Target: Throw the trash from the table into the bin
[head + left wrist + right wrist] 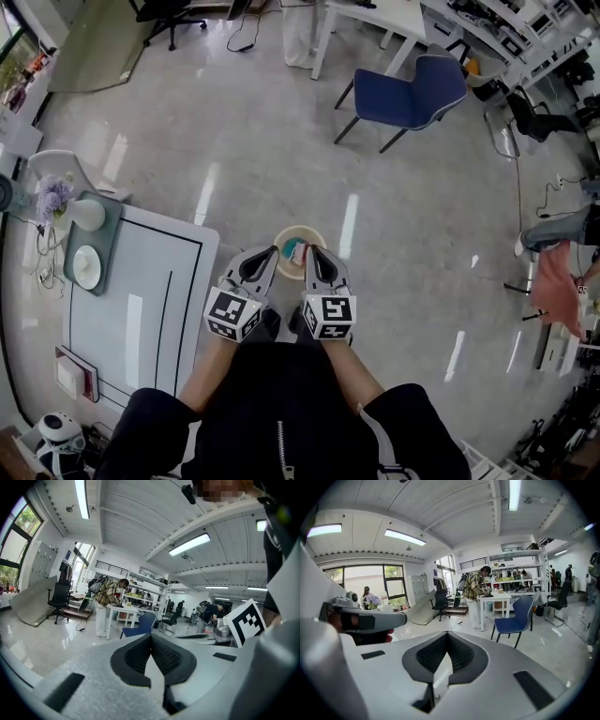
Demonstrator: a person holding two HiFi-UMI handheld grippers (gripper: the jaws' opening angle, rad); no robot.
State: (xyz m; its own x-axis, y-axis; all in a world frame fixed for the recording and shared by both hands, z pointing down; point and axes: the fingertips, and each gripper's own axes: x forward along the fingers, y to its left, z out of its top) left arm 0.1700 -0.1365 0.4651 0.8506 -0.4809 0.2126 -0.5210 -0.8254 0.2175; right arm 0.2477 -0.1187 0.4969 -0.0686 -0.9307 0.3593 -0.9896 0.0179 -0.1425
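Both sets of jaws we note closed and empty. Left gripper (272, 251) and right gripper (312, 251) hang above the floor bin (298, 230); teal trash (294, 249) lies inside, seen between their tips.

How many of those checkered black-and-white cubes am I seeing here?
2. One cube sits on the left gripper, the other cube on the right gripper, side by side near the middle of the head view. None seems hidden.
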